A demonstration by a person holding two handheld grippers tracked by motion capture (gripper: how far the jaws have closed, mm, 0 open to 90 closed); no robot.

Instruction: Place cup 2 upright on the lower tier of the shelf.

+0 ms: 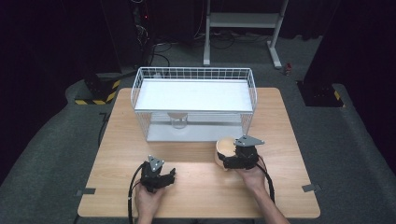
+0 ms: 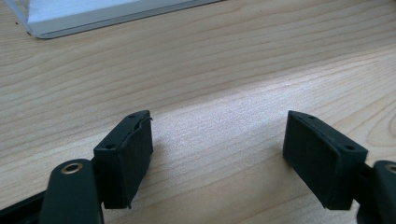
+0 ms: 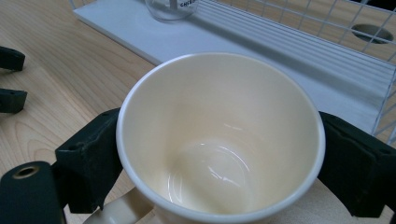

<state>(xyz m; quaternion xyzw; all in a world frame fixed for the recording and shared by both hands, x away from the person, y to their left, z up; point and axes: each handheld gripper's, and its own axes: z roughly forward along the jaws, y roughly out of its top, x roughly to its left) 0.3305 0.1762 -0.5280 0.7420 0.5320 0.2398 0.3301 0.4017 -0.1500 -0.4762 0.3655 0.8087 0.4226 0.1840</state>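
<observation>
A cream mug [image 3: 219, 140] sits between the jaws of my right gripper [image 3: 219, 158], which is shut on its sides; its empty inside faces the camera. From above the cream mug [image 1: 225, 148] is at the table's right centre, tipped toward the rack, with my right gripper [image 1: 233, 161] around it. My left gripper [image 1: 169, 176] rests low on the table at the front left; its pads [image 2: 125, 156] stand wide apart over bare wood, and my left gripper [image 2: 219, 158] is open and holds nothing. A clear glass [image 1: 178, 121] stands on the lower level of the white wire rack [image 1: 194, 100].
The white wire rack's lower shelf [image 3: 299, 70] lies just beyond the mug. The wooden table [image 1: 116, 154] has bare room at the front and at both sides. Cables trail from both grippers toward the front edge. A metal stand [image 1: 243, 21] is on the floor behind.
</observation>
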